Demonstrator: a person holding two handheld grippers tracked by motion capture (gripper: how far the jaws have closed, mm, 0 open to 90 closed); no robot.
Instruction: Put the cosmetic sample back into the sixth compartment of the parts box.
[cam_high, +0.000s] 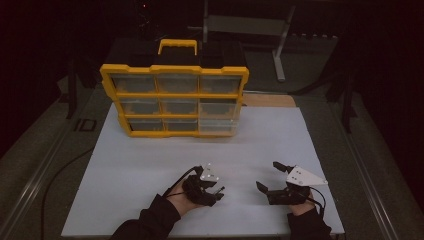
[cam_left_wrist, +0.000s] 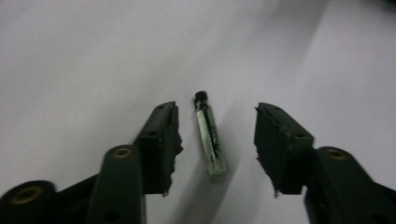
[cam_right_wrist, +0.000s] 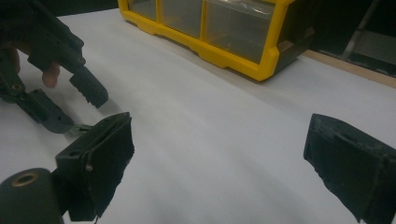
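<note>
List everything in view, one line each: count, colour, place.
vial: one, clear with black cap, lying on the sheet between the left gripper's jaws, untouched
organizer: one, yellow frame, clear drawers, black body, yellow handle, upright at the sheet's far edge
sheet: one, white, covering the table's middle
table: one, grey, under the sheet
left gripper: one, black, low over the sheet, jaws apart around the vial
right gripper: one, black, near edge of sheet, jaws wide open with nothing between
sleeves: two, dark, bottom edge
</note>
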